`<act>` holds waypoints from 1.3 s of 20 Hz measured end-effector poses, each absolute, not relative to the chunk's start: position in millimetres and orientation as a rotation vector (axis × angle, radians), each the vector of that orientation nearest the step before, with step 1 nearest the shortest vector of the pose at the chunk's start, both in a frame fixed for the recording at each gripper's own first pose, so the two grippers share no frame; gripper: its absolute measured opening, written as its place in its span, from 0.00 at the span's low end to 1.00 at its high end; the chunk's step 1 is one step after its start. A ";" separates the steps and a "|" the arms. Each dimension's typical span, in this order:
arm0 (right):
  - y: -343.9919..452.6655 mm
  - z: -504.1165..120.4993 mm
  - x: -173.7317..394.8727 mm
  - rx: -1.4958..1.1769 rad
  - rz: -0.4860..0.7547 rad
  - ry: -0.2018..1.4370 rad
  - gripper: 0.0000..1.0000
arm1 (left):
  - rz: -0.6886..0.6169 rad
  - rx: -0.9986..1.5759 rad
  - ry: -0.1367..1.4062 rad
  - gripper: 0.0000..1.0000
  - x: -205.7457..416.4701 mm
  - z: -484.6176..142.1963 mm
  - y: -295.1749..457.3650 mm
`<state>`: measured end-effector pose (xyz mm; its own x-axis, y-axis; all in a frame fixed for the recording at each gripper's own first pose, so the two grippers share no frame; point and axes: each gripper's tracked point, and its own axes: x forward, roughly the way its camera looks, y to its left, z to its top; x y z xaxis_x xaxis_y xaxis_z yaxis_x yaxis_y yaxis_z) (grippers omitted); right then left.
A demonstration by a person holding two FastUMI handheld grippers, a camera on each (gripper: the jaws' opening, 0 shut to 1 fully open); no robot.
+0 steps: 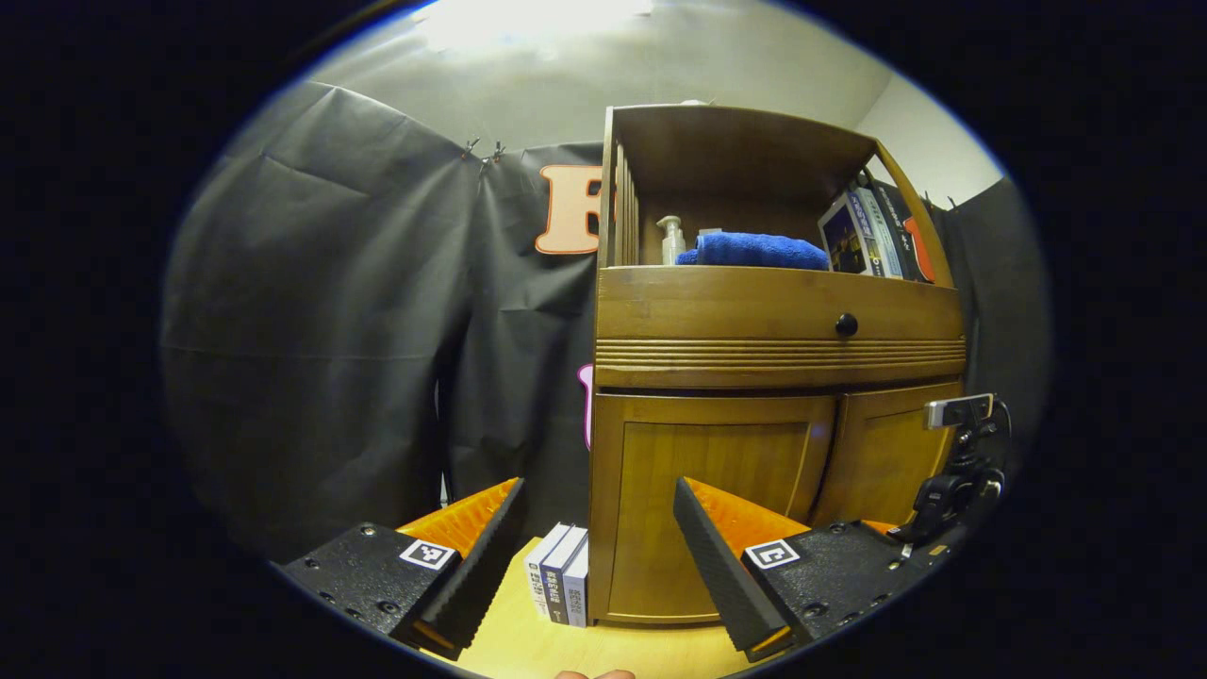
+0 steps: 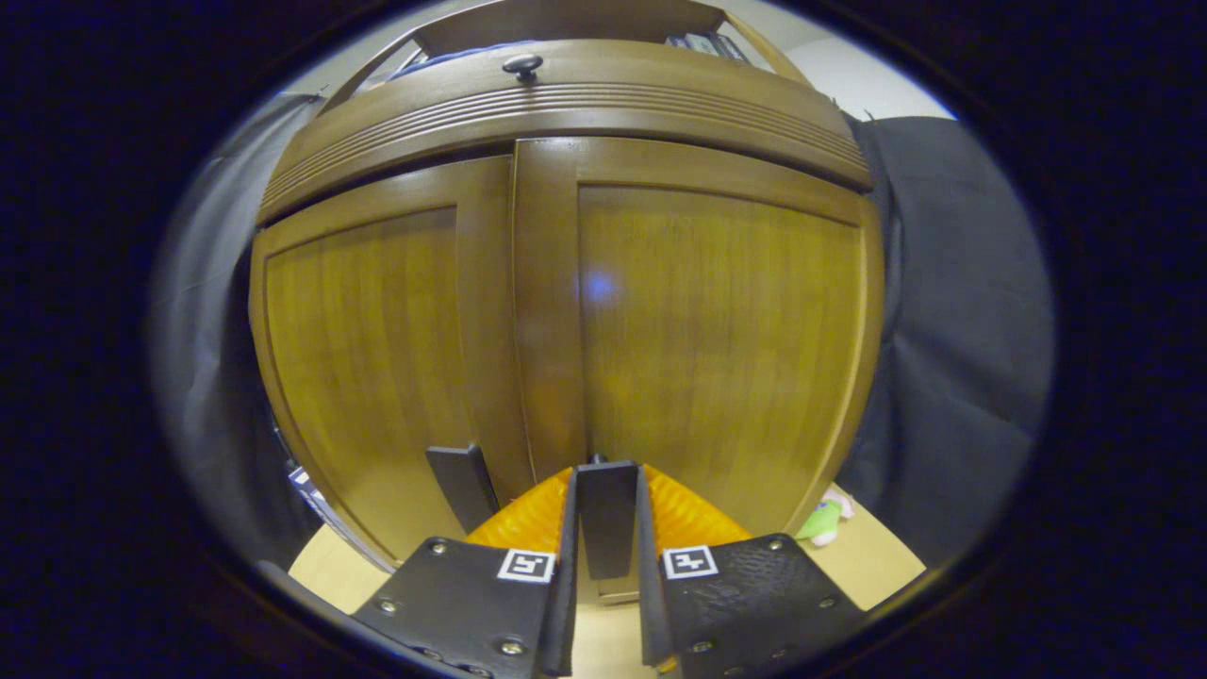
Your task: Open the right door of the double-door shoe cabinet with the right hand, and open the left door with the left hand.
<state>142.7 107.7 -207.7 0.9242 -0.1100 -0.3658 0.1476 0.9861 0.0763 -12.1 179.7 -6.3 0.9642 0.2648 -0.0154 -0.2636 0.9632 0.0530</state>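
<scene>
Between your right gripper (image 2: 605,528) fingers sat the right door (image 2: 717,339) handle (image 2: 606,514), apparently clamped; that stiff hinged panel looked light. Your left gripper (image 1: 594,556) gaped wide, empty, short of the left door (image 1: 712,509).

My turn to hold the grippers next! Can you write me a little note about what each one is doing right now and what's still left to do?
Right gripper: shut on the right door handle, low on the right door near the centre seam.
Left gripper: open, holding nothing, hanging back from the cabinet, pointed at its left edge.
Left door: closed, its handle untouched.
Both doors look shut, so nothing is open yet.
Left to do: pull the right door open with the right gripper, then bring the left gripper to the left handle, grip it, and pull that door open.
</scene>
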 end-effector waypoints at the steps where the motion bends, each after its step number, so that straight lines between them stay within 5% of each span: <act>1: 105.5 -208.4 139.8 0.110 -0.139 0.368 0.28 | 0.262 0.050 0.019 0.93 -13.3 -4.4 177.7; 5: 100.5 -203.8 119.3 0.131 -0.145 0.372 0.23 | 0.228 0.042 0.006 0.99 -18.5 -0.2 166.7; 10: 89.5 -201.1 88.3 0.147 -0.177 0.369 0.23 | 0.172 0.045 0.003 0.92 -21.1 1.1 149.5; 26: 28.9 -190.8 7.5 0.155 -0.318 0.369 0.22 | -0.039 0.005 0.017 0.96 -20.7 -7.3 76.9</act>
